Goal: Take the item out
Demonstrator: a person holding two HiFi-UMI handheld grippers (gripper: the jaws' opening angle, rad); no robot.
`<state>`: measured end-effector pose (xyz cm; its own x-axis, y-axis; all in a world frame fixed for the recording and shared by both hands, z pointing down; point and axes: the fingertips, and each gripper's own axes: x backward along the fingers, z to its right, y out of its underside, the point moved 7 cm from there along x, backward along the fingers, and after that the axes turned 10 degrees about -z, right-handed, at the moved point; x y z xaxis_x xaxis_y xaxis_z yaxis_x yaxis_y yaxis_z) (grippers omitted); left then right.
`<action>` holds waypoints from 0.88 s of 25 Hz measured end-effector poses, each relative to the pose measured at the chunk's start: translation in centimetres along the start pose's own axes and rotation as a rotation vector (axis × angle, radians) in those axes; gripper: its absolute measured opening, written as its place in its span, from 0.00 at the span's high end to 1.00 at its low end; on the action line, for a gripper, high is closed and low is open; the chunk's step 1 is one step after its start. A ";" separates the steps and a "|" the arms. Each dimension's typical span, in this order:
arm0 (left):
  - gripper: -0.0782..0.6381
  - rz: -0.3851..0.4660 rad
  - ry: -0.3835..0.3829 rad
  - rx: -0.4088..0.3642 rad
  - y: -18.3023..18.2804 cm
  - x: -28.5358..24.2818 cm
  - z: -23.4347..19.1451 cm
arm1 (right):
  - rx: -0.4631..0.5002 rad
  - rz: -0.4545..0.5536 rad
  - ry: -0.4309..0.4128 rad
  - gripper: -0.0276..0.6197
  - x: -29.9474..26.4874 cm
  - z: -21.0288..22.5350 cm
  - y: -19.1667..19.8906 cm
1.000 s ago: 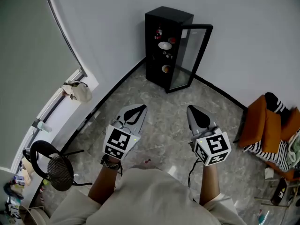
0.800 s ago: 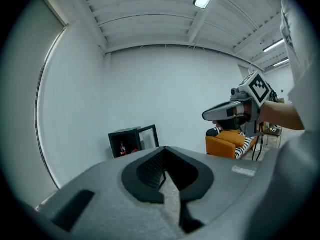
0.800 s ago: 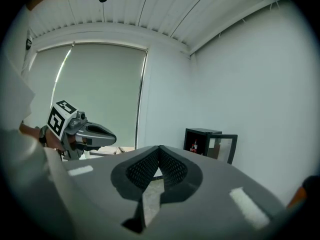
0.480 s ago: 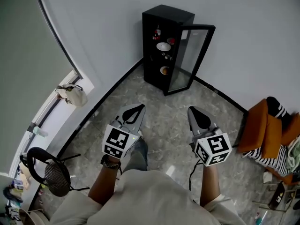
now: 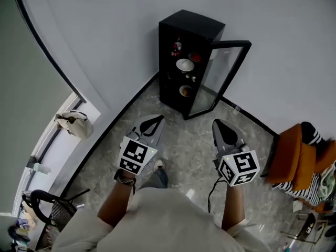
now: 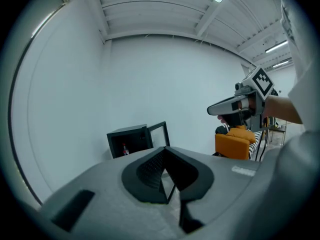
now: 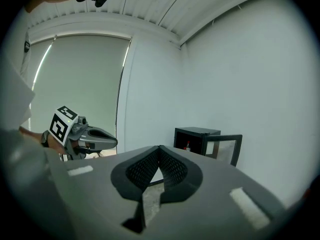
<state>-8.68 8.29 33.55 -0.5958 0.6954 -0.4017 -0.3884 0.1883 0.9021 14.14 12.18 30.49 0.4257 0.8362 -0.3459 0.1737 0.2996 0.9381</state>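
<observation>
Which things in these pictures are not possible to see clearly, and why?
- Small items on the cabinet shelves: head view, too small to name, apart from a white bowl.
- Cabinet's lower part: left gripper view, hidden behind the left gripper.
- Orange chair: head view, cut off by the right edge.

"Could you tell what sat on the shelves of the tall black cabinet?"

"Barely. A white bowl-like shape and a red blob beside it, with smaller bits around them, all too small to name."

"And at the edges of the head view?"

"The orange upholstered armchair was cut off at the right edge, and the black mesh-backed chair at the bottom-left corner. The person's legs were mostly hidden under the pale shirt — only a light shoe tip showed."
</observation>
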 end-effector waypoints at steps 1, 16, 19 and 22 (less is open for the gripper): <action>0.88 -0.002 0.002 -0.005 -0.2 -0.8 -1.0 | -0.002 -0.002 0.001 0.95 -1.1 0.4 -0.4; 0.88 -0.030 0.064 -0.068 -0.7 -8.3 -10.1 | -0.028 -0.047 0.049 0.95 -10.9 2.7 -2.4; 0.88 -0.037 0.078 -0.083 -0.7 -9.8 -11.5 | -0.035 -0.057 0.063 0.95 -12.4 3.2 -2.5; 0.88 -0.051 0.101 -0.097 -0.5 -11.9 -12.8 | -0.044 -0.067 0.081 0.95 -14.1 4.0 -2.5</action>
<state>-10.38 -9.01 35.83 -0.6398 0.6121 -0.4647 -0.4832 0.1497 0.8626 11.26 -2.16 32.97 0.3410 0.8475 -0.4067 0.1598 0.3741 0.9135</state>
